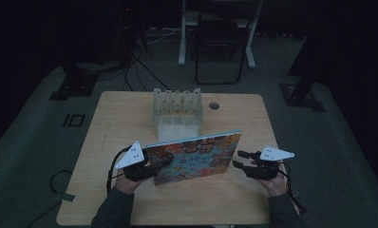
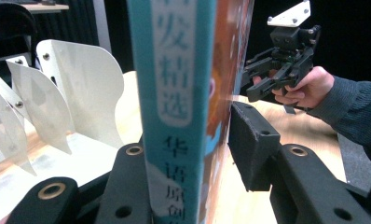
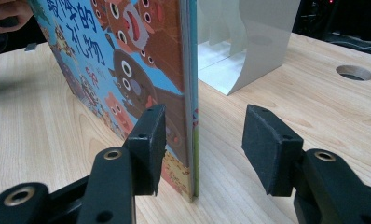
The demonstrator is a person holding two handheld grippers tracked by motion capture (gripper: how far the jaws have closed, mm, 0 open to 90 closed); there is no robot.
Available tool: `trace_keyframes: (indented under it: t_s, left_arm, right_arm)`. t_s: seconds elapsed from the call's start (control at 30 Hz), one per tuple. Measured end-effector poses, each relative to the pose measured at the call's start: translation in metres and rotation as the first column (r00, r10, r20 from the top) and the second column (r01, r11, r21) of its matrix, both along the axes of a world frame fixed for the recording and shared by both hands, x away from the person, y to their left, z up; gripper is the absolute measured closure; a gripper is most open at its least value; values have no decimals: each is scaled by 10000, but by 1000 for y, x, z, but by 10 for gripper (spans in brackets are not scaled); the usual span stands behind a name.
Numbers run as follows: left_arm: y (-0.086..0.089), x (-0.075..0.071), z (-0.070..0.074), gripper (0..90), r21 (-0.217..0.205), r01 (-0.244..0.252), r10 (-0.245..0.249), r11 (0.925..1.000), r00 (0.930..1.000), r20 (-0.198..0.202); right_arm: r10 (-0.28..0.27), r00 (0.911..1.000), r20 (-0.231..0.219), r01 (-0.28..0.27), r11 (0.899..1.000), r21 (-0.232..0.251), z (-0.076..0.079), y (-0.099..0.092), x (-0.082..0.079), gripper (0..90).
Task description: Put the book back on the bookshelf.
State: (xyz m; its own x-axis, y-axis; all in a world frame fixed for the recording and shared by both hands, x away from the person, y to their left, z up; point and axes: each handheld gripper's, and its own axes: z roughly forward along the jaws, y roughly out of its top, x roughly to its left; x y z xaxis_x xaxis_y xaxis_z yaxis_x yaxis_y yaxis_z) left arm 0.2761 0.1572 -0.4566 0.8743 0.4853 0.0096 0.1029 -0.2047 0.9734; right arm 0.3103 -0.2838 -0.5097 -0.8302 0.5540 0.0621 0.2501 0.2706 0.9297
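A colourful picture book (image 1: 196, 156) stands upright on its long edge on the wooden table (image 1: 116, 123), cover towards the person. My left gripper (image 1: 158, 166) is shut on the book's spine end; in the left gripper view the teal spine (image 2: 174, 93) sits between the jaws, the right pad (image 2: 251, 144) against the cover. My right gripper (image 1: 239, 160) is open at the book's other end. In the right gripper view the book's free edge (image 3: 186, 70) lies between the jaws (image 3: 204, 126), close to the left pad (image 3: 148, 144) and well apart from the right one.
A white divider rack (image 1: 177, 107) stands just behind the book, its curved fins (image 2: 72, 93) close to the left gripper. A round cable hole (image 1: 214, 105) is in the table at the back right. A folding chair (image 1: 220, 42) and cables lie beyond the table.
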Motion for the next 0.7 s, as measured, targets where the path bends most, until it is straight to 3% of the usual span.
trace_keyframes:
  t_s: [0.2,0.5,0.7]
  left_arm:
    - [0,2,-3,633,-119,41,-43,9999,9999,-153]
    - [-3,2,-12,614,140,6,-2,9999,9996,-292]
    - [-3,5,-15,613,53,42,-41,10000,9997,-254]
  right_arm:
    - [12,10000,-52,-12,10000,13,-2,1,0,490]
    - [-5,10000,-98,5,10000,49,-4,0,0,490]
    - [8,9999,-151,-7,10000,45,-5,0,0,490]
